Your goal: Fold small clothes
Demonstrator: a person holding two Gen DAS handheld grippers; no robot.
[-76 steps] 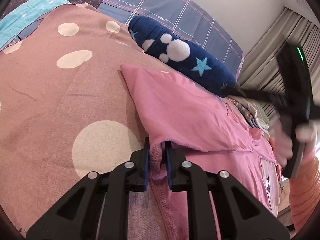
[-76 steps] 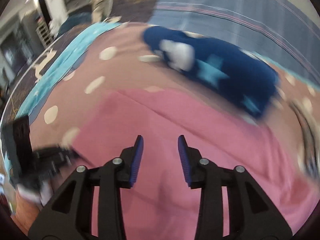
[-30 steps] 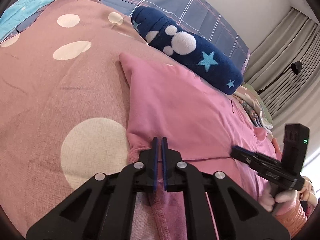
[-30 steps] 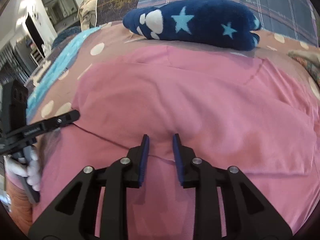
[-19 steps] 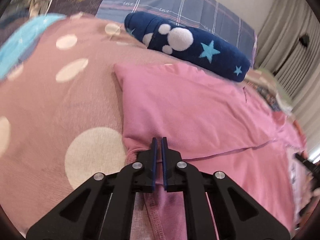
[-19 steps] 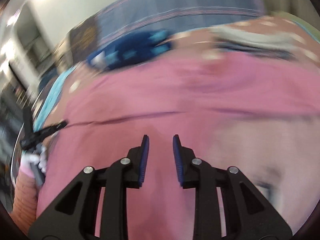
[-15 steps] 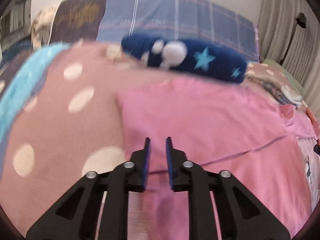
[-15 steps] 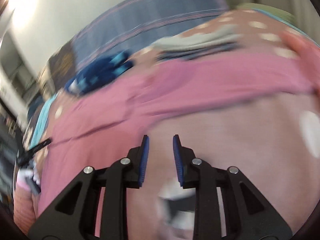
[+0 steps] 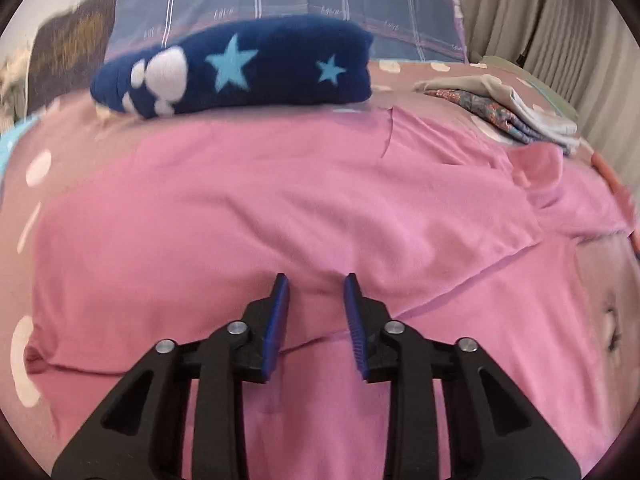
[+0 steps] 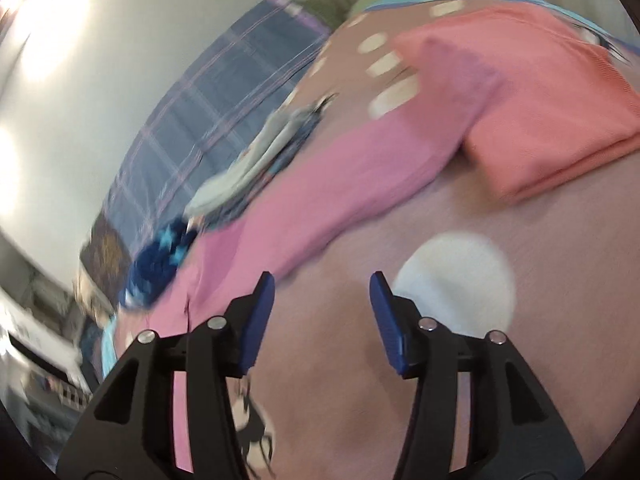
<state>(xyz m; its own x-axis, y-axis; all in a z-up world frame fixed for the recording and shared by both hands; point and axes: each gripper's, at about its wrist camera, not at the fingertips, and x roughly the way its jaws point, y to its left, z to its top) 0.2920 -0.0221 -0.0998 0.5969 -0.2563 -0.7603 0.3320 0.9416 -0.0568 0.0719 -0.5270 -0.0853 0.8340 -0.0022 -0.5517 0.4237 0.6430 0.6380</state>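
The pink top (image 9: 280,200) is spread flat on the dotted bed cover (image 10: 520,380), and one side of it is already folded over, so that a fold edge is seen running across the top from low on the left to higher on the right. The left claw (image 9: 316,312) is held just above that fold edge. Its jaws have just been opening, a small gap is seen between them, and no cloth is caught in the gap. The right claw (image 10: 322,316) is tilted and held over bare cover just past the right end of the top. Its jaws have also just been opening, are set wide, and nothing is held. The picture there is blurred. The long way of the top is laid from left to right, with the blue star pillow (image 9: 236,68) behind it, a small pile of folded clothes (image 9: 512,112) at its far right, and an orange folded cloth (image 10: 532,100) past its right end. The unfolded side is probably reached more easily by the right claw, since it is nearer.
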